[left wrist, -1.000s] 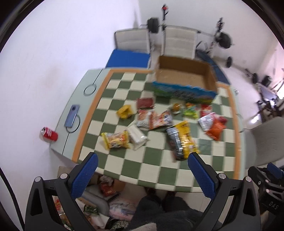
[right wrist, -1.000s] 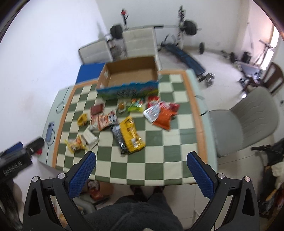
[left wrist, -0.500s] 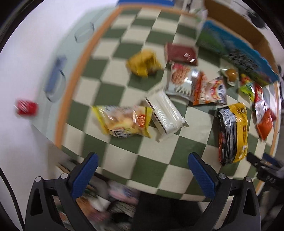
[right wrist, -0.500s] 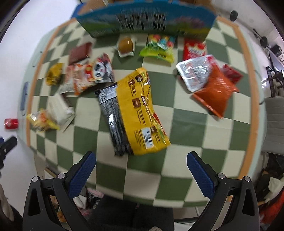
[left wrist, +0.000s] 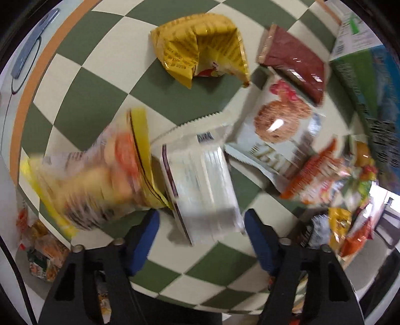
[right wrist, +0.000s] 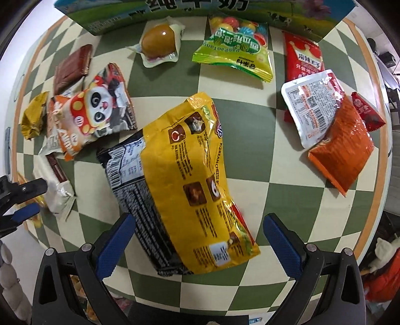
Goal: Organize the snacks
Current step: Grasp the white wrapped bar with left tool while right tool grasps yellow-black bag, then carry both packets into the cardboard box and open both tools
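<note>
The checkered desk [right wrist: 295, 172] carries scattered snacks, with a blue carton [right wrist: 190, 10] along its far edge. Mid-desk, a yellow noodle bag [right wrist: 200, 185] overlaps a black packet [right wrist: 135, 190]; the right gripper [right wrist: 200, 240] hangs over them, jaws released and wide. Near the left edge, the left gripper [left wrist: 201, 232] straddles a white packet [left wrist: 200, 185], its jaws just narrowed, pads apart from it.

Bare counter [right wrist: 287, 160] lies open between the yellow bag [right wrist: 197, 180] and the orange pouch [right wrist: 345, 150]. Left of the bag, packets crowd together up to the white pack [left wrist: 200, 185]. The box [right wrist: 200, 10] walls the far edge.
</note>
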`<state>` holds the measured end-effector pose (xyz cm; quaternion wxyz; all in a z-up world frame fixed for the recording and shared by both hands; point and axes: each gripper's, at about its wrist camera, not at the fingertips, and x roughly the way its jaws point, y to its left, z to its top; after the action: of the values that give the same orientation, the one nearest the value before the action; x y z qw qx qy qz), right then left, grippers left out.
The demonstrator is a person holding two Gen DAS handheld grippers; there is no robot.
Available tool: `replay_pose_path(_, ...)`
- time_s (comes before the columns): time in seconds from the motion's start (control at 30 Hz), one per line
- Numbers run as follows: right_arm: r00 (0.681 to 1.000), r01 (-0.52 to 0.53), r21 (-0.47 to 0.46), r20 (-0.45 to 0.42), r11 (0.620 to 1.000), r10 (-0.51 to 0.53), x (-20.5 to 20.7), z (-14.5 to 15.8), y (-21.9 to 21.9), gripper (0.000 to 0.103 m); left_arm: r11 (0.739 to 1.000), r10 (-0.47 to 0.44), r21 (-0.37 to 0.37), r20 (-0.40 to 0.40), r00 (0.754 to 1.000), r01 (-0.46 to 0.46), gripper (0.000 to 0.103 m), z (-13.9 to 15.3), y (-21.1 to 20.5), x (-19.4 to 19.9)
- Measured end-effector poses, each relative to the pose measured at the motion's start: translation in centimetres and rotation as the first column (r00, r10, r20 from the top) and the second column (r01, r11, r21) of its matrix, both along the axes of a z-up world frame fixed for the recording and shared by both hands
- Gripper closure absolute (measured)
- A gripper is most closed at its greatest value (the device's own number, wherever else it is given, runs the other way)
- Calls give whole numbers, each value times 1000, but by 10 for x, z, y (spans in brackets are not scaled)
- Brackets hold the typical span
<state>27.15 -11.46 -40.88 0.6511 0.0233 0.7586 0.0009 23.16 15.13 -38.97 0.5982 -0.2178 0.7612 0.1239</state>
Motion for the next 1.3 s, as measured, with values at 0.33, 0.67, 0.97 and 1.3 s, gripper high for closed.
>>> replay_pose_path(0.33, 994, -72, 11, -77, 997, 72, 11, -36, 24, 0, 981, -180, 86, 51, 982, 176, 51, 1, -20, 21)
replay_pose_path(0.67, 994, 59, -48, -88, 997, -63, -21, -41, 35, 9, 824, -527, 263, 29, 849, 502, 52, 19, -86, -30)
replay_pose_path(0.97, 975, 153, -32, -157, 988, -156, -69, -50, 23, 8, 792, -575, 263, 17, 818, 551, 49, 12, -100, -44)
replay_pose_path(1.3, 987, 72, -86, -134, 994, -84, -66, -78, 66, 7, 811, -559, 249, 57, 827, 530, 55, 11, -91, -52)
